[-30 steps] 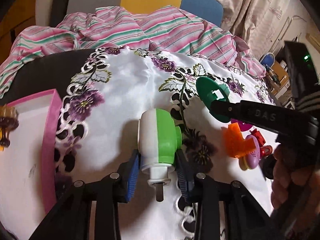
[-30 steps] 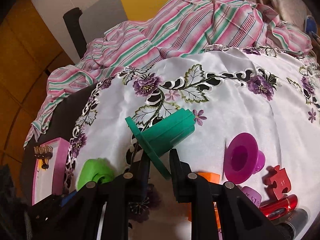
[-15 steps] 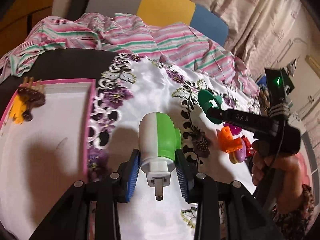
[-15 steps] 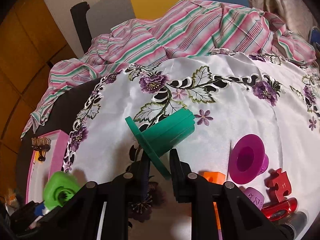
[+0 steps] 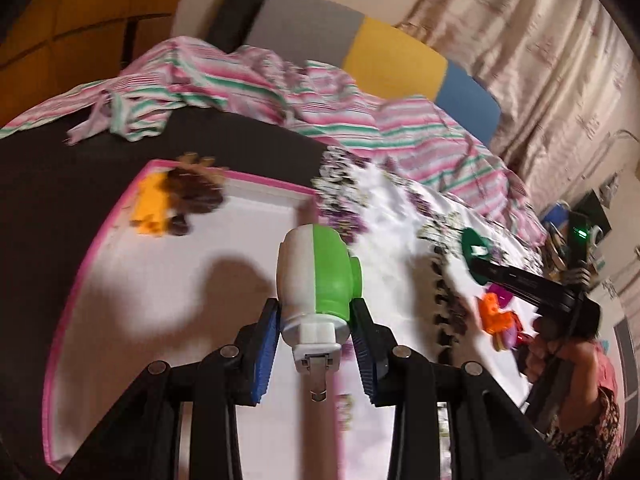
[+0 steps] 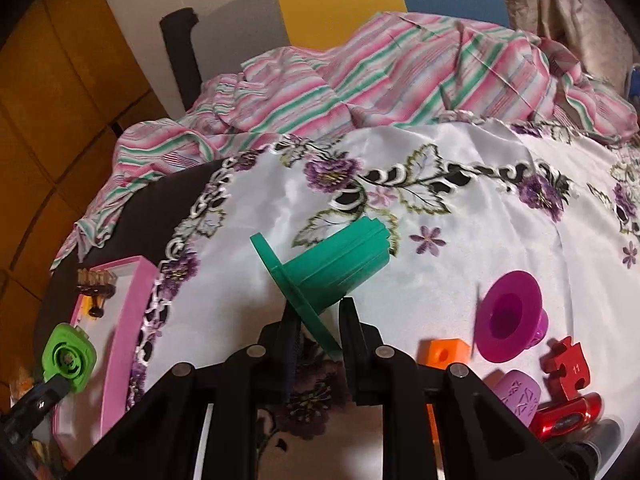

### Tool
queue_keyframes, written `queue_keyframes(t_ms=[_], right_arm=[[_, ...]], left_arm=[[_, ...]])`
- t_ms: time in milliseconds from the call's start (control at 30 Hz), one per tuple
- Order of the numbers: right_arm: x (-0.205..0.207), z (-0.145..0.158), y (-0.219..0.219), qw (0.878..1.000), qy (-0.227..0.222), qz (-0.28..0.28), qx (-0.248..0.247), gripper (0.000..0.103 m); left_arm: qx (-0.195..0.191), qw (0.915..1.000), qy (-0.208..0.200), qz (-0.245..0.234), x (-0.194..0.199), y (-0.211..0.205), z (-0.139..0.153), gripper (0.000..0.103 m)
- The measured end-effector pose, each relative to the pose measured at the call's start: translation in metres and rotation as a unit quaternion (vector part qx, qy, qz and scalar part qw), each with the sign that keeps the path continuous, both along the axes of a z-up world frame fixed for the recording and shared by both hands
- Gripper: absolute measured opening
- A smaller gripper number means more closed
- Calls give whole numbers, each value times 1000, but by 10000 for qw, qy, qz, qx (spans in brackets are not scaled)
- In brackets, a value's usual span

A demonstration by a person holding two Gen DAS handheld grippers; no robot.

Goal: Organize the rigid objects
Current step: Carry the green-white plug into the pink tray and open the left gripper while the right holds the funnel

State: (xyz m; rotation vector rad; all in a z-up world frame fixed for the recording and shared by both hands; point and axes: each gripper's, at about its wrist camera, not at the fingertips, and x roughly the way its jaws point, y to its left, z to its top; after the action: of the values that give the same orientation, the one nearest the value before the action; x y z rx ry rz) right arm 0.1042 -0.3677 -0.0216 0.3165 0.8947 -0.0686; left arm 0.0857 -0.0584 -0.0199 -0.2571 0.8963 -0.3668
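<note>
Right wrist: 1 green spool point(image 6: 332, 268), 1 tray point(image 6: 120, 336).

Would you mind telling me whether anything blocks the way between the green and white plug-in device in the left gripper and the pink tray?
Nothing visible does. The plug-in device hangs over the pink tray, whose white floor below it is bare. The hair clip and orange piece sit away in the far corner.

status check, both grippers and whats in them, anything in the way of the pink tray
Left gripper shut on green-and-white plug-in device, over pink tray. Right gripper shut on green flanged piece. Tray holds hair claw, orange piece in far corner; near floor bare.
</note>
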Motion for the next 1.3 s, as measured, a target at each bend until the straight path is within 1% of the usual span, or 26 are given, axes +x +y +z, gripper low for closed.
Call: queue_keyframes(t_ms=[133, 267, 467, 533, 633, 667, 767, 833, 900, 1033, 1100, 1233, 1300], right_arm=[[-2, 3, 11, 9998, -112, 145, 21, 20], [-4, 3, 20, 9997, -131, 219, -3, 20], [-5, 2, 24, 9996, -130, 234, -27, 20], [-5, 1, 23, 9997, -116, 220, -31, 20], [-4, -1, 22, 9997, -86, 205, -40, 20], [-4, -1, 22, 9997, -78, 206, -47, 20], [-3, -2, 24, 9997, -72, 229, -60, 20], [-3, -2, 25, 9996, -80, 243, -72, 20], [-3, -3, 26, 9996, -87, 262, -90, 20], [-4, -2, 29, 9995, -115, 289, -101, 20], [-5, -1, 30, 9994, -154, 306, -109, 20], [-8, 2, 37, 9991, -232, 342, 28, 20], [-10, 4, 47, 9986, -277, 447, -7, 20]], left_arm=[[104, 9995, 82, 292, 8, 25, -12, 35], [241, 9983, 196, 490, 17, 45, -25, 35], [427, 9964, 262, 679, 31, 65, -36, 35], [438, 9961, 248, 721, 34, 70, -37, 35], [616, 9942, 226, 852, 39, 77, -38, 35], [725, 9926, 276, 937, 41, 79, -39, 35], [899, 9889, 274, 1147, 38, 83, -38, 42], [849, 9887, 199, 1216, 32, 86, -34, 45], [792, 9891, 120, 1232, 25, 86, -30, 45], [947, 9872, -37, 1283, 11, 84, -24, 45], [952, 9869, -79, 1300, 5, 84, -23, 45], [708, 9896, 45, 1251, -3, 87, -25, 45], [558, 9911, 87, 1209, -9, 87, -26, 45]])
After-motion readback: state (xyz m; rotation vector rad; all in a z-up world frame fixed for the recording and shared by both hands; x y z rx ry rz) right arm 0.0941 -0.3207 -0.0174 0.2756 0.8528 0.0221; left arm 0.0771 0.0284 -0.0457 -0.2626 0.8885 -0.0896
